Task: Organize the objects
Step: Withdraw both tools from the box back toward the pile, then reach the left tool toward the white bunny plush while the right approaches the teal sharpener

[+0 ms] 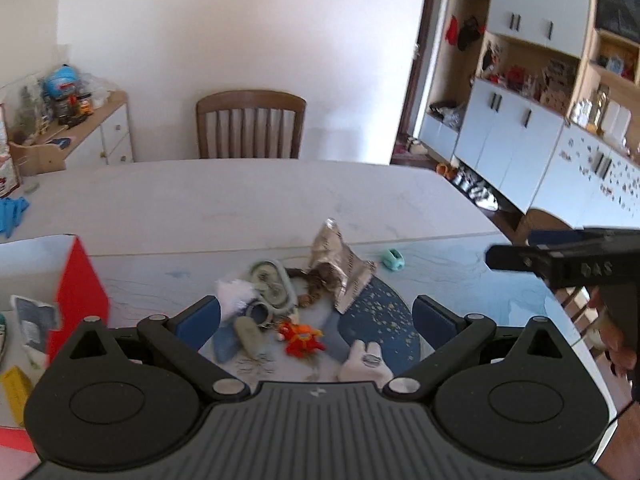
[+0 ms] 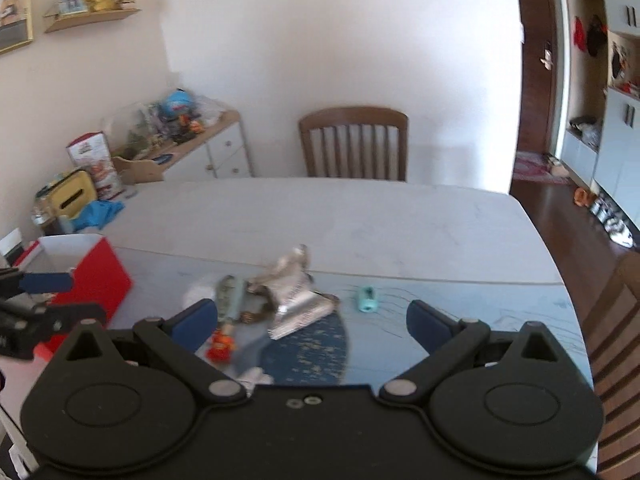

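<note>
Your left claw hangs wide and empty right over the pile at 12 o'clock; the red box sits at 9. Your right claw, also wide and empty, is farther off, so the left looks nearer

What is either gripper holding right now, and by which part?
Nothing. The left gripper and right gripper are both open and empty, above the pile with the foil bag.
</note>
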A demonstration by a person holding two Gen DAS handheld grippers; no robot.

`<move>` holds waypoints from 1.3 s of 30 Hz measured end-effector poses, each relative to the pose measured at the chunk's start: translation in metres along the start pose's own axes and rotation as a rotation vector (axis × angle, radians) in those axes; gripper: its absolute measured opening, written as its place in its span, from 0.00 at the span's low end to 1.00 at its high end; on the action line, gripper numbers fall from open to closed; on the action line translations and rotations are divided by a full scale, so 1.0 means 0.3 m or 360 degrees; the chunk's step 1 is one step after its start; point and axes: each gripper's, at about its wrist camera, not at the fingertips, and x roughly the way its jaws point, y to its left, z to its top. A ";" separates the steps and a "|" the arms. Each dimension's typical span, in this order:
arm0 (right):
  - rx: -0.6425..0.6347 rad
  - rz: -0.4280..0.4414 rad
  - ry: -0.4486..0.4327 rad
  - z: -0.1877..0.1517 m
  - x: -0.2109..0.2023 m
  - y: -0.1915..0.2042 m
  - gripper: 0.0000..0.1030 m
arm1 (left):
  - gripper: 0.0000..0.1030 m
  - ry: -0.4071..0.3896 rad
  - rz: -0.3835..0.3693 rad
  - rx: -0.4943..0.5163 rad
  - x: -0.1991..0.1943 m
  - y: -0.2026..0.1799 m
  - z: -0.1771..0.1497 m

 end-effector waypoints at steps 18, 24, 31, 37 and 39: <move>-0.0058 -0.0005 0.0191 0.009 0.340 -0.116 0.96 | 1.00 0.0157 0.0012 0.0115 0.284 -0.161 -0.099; -0.0110 -0.0027 0.0271 -0.007 0.453 -0.131 0.91 | 0.99 0.0216 0.0046 0.0153 0.358 -0.186 -0.141; -0.0059 -0.0055 0.0328 -0.009 0.550 -0.172 0.79 | 0.95 0.0275 0.0058 0.0144 0.410 -0.196 -0.178; -0.0046 -0.0052 0.0361 -0.011 0.605 -0.180 0.71 | 0.81 0.0339 0.0075 0.0138 0.435 -0.199 -0.198; -0.0042 -0.0056 0.0378 -0.010 0.621 -0.178 0.67 | 0.79 0.0355 0.0079 0.0138 0.441 -0.198 -0.201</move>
